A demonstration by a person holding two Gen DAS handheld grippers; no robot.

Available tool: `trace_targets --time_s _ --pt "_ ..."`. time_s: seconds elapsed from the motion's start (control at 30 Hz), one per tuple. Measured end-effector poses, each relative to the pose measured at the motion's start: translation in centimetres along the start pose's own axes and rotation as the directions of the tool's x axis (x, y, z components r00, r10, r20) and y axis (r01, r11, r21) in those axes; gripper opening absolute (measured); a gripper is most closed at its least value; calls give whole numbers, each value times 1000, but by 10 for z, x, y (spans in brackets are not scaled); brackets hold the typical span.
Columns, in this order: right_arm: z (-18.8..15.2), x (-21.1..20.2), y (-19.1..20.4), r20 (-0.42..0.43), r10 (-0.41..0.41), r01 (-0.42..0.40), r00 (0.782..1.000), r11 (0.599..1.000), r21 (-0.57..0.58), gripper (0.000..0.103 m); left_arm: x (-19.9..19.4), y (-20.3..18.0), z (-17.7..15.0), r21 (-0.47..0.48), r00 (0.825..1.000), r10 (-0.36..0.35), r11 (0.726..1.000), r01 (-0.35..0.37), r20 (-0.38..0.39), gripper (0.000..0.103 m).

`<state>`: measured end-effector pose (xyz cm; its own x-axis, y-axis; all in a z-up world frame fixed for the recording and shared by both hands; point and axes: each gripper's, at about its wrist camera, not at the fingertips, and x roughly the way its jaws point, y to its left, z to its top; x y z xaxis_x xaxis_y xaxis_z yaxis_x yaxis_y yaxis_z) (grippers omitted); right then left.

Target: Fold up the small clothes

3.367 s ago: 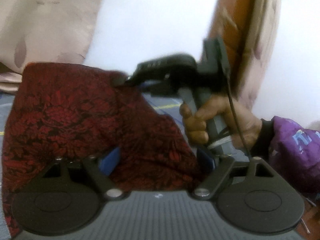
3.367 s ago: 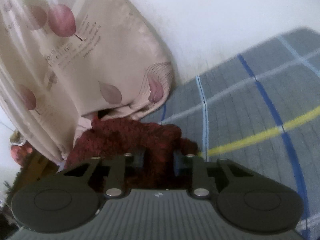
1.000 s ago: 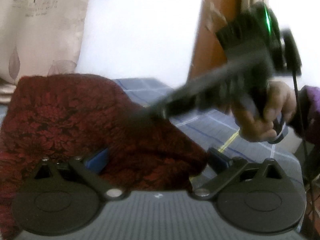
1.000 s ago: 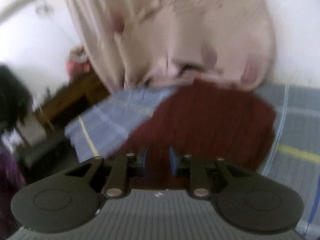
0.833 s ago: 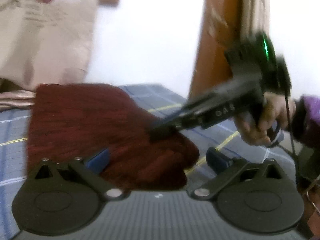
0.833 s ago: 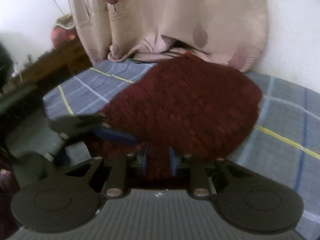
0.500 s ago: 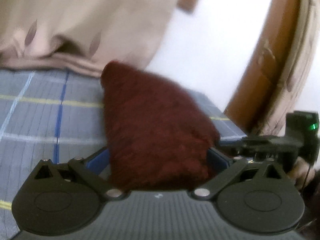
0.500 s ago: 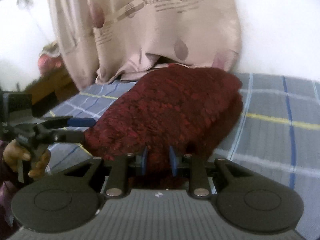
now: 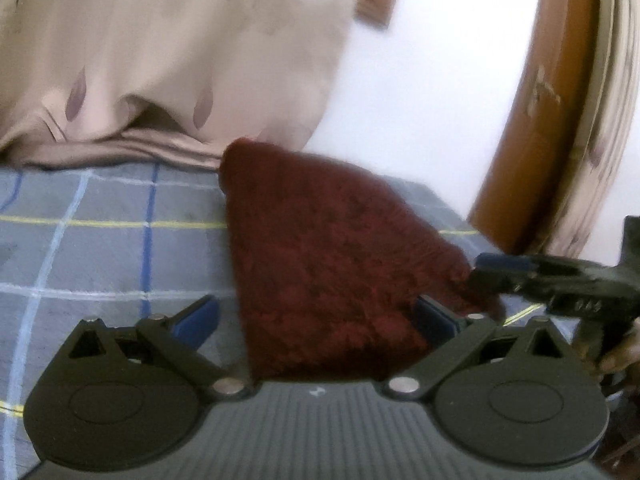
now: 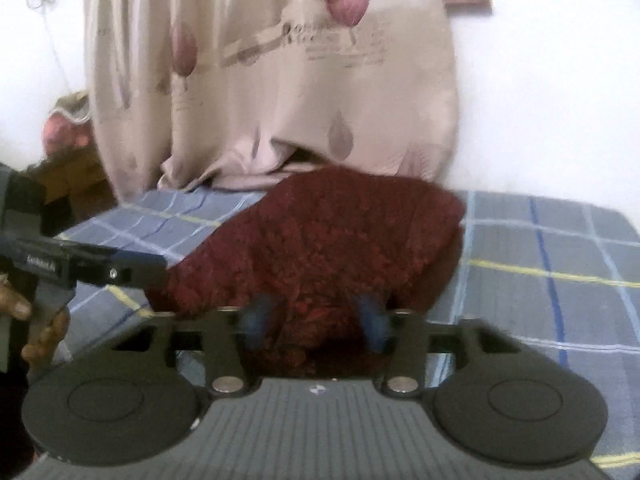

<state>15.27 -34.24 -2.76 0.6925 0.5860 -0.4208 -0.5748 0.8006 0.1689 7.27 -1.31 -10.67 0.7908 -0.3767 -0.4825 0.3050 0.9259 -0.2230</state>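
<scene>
Dark red knit garment (image 9: 332,272) fills the left wrist view's centre on the checked bed (image 9: 80,240), the left tool (image 9: 316,320) spread wide around its near edge, pads not pressing. Right wrist view: the right tool (image 10: 314,320), its jaws just opened, straddles the hem loosely. Soft, light, floppy; best pinched at corners. No containers visible.

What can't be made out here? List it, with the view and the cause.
- Near edge of the red cloth: right wrist view, hidden behind the right gripper, whose jaws have just been opening around it.
- Same edge in the left wrist view: hidden by the open left gripper.
- Cloth folds: both views, blurred.
- Curtain print: too blurred to read.
- Hand: cut off by the frame edge.
</scene>
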Motion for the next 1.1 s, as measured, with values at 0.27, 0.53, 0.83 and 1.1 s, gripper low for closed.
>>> trace_targets --time_s 0.27,0.53,0.83,1.1 --pt "-11 -23 -3 116 -128 95 985 963 253 69 -6 -12 5 101 997 73 992 -74 10 103" --pt "-23 -15 2 117 -198 143 973 918 369 90 -3 -11 11 142 994 111 984 -110 0 103" --pt "-16 2 -7 90 -202 147 975 895 420 100 13 -6 23 182 989 145 973 -142 -3 103" --pt "-12 37 -47 39 -154 114 987 859 500 102 57 57 51 -55 990 -104 994 99 -93 103"
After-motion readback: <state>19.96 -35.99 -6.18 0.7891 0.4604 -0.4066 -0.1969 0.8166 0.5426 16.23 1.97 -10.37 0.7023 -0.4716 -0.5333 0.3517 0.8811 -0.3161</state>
